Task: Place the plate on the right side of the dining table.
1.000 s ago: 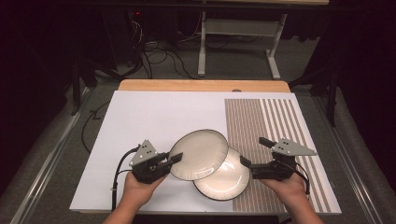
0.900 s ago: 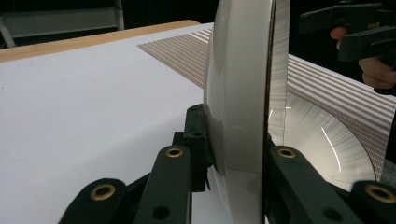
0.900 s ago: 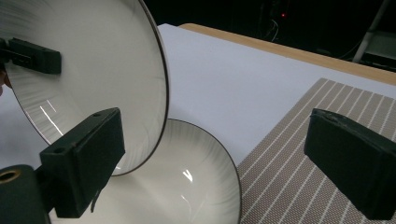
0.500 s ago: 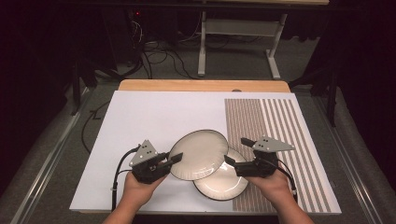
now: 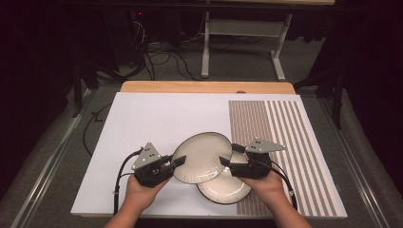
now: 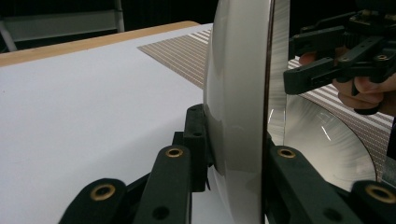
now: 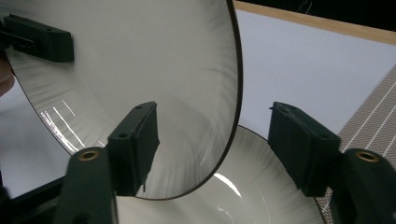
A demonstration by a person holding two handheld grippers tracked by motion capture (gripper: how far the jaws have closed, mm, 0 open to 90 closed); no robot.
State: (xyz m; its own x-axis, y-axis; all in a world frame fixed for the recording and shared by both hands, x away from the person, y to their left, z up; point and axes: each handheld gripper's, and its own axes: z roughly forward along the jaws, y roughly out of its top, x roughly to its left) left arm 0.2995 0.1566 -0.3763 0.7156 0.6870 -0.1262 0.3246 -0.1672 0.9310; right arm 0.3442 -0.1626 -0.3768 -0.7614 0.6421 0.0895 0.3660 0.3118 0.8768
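My left gripper is clamped on the upper plate's rim, held over the lower plate – partly hidden, both empty. Right gripper – jaws just closing, still apart astride the upper rim.

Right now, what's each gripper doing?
Left gripper: shut on the upper plate, clamping its rim.
Right gripper: open, jaws just closing around that plate's opposite rim, pads not yet pressing.

Left gripper clamped — right gripper closing, jaws apart.
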